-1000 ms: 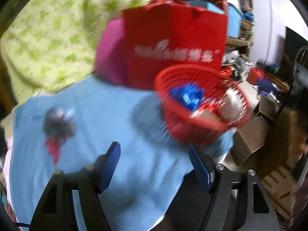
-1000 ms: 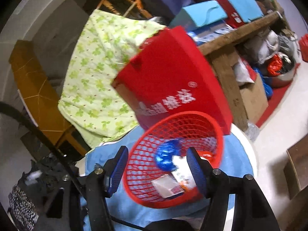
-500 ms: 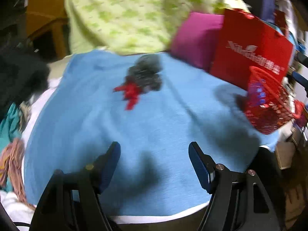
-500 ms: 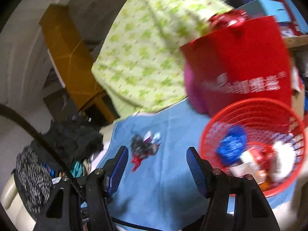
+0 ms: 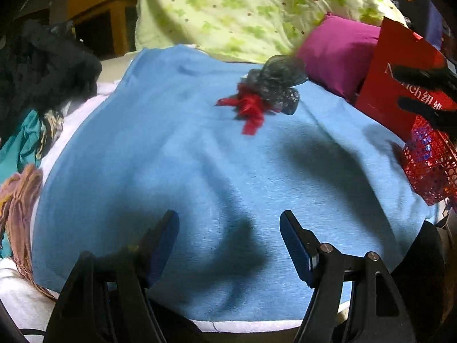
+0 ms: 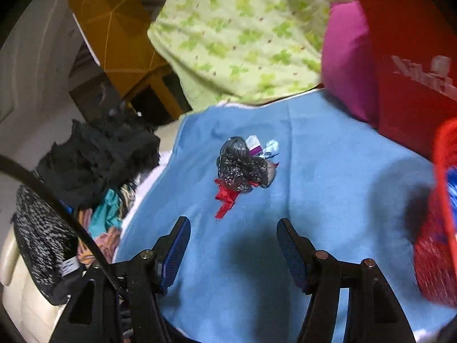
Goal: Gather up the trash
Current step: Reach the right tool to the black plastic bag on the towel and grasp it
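Note:
A crumpled black plastic bag (image 5: 274, 81) (image 6: 240, 168) with a red ribbon (image 5: 251, 108) (image 6: 227, 198) lies on the blue cloth (image 5: 177, 154) (image 6: 314, 188), with small pale and purple scraps (image 6: 261, 148) beside it. The red mesh basket (image 5: 428, 163) (image 6: 440, 228) holding trash stands at the cloth's right edge. My left gripper (image 5: 228, 240) is open over bare cloth, well short of the bag. My right gripper (image 6: 232, 243) is open too, nothing between its fingers, the ribbon just beyond its tips. The other gripper's dark fingers (image 5: 422, 85) show at the left view's right edge.
A red paper bag (image 5: 400, 85) (image 6: 414, 65) and a magenta cushion (image 5: 340, 54) (image 6: 348, 65) stand behind the basket. A green-patterned sheet (image 5: 242, 8) (image 6: 242, 37) hangs at the back. Dark clothes (image 5: 42, 65) (image 6: 100, 157) and coloured fabrics (image 5: 22, 148) pile on the left.
Both views have swung left, away from the red basket and onto the black bag and ribbon. The basket has slid to the right edge and the bag is now nearer both grippers.

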`<state>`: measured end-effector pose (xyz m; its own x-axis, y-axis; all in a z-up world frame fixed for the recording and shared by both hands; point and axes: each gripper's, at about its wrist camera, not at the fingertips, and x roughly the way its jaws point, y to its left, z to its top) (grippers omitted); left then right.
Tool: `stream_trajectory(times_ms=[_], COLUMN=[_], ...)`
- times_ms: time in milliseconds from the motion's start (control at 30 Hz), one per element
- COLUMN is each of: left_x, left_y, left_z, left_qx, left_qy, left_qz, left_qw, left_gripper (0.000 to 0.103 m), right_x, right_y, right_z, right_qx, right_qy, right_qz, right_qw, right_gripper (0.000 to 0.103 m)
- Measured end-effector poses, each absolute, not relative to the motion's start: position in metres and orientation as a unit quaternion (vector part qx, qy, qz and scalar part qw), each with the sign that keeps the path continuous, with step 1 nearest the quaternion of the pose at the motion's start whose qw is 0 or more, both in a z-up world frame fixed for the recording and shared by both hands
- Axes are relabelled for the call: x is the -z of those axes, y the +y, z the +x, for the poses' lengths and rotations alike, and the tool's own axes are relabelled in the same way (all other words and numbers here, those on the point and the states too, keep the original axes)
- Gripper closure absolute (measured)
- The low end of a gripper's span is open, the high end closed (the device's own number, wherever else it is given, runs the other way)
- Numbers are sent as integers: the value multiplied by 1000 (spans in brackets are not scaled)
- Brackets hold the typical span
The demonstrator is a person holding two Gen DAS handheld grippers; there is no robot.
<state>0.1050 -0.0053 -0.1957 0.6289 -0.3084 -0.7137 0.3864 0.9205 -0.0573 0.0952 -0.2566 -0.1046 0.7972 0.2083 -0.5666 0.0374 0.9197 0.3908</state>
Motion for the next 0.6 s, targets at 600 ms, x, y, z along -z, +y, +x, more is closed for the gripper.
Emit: stream_trajectory(times_ms=[600], left_x=[231], left_y=[21], left_z=[125], left_qx=[211], left_qy=[405], left_qz=[-10], left_qw=[889], left_gripper=[29], right_x=[151], right_y=[-218], right_z=[320], right_qx=[-1], right_qy=[415], right_qz=[102], right_qw=[904], right_gripper=[68])
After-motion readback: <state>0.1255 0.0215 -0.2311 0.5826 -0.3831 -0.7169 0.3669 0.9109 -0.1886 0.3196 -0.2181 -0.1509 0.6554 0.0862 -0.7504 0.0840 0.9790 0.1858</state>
